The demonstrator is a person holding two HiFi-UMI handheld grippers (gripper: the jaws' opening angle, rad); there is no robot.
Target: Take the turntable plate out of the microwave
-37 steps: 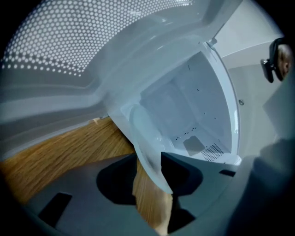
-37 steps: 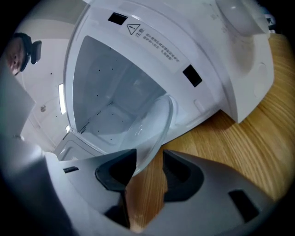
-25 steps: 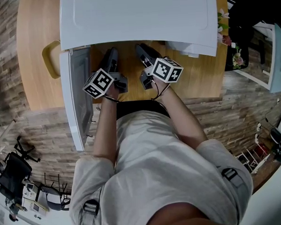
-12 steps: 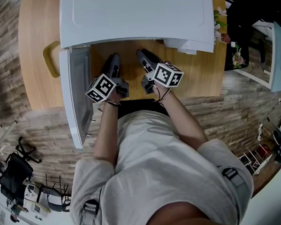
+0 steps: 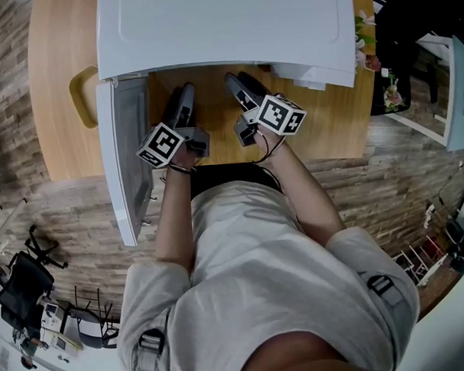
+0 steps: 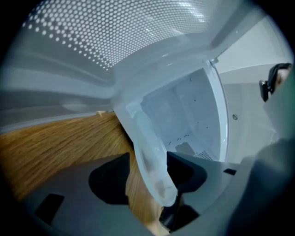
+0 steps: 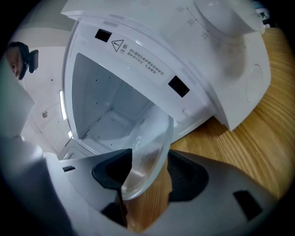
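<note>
At 6 o'clock in the head view, nearest, was the person in a light grey T-shirt (image 5: 245,281), with both forearms reaching toward 12 o'clock. The dark grey two-jaw left gripper (image 6: 147,177) had its jaws opening. One rim of the clear round glass turntable plate (image 7: 148,150) stood between them, and a strip of wood showed between the rim and the 9 o'clock jaw, so the pads did not clamp it. The dark grey right gripper (image 7: 150,175) was in the same way: its jaws were opening, the other rim of the plate was between them, and there was free space toward the 3 o'clock jaw. The plate was just in front of the oven's mouth, over the light brown wooden table (image 5: 57,97). Whether it rested on the wood I could not tell. Farther, at 12 o'clock, the white microwave (image 5: 224,26) stood with its cavity empty, and its white door (image 5: 126,155) was swung out at 9 o'clock of the grippers.
</note>
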